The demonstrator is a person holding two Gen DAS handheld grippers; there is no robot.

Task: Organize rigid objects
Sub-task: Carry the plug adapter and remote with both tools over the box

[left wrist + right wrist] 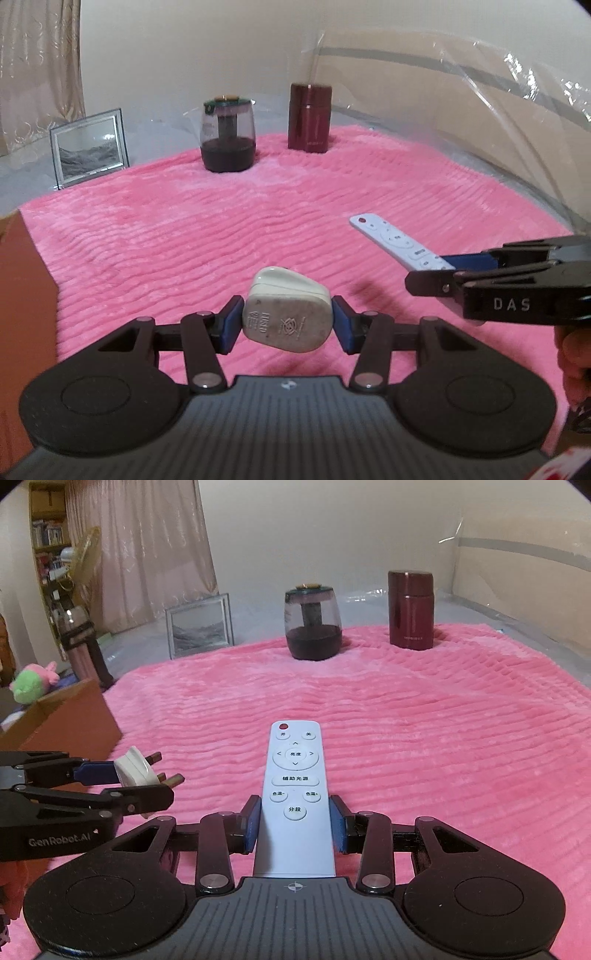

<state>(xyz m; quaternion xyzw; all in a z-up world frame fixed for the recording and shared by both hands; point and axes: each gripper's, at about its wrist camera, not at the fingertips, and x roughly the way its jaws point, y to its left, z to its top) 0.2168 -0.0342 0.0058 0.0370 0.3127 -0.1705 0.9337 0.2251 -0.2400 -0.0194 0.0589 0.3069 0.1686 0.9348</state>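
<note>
**Plug and remote both lifted**

My left fingers (287, 320) clamp the white plug (286, 314); my right fingers (295, 825) clamp the white remote (294, 794). Both hang above the pink blanket (184, 240), near its front. Beyond stand a glass jar (228, 134) and maroon flask (309, 117).
</note>
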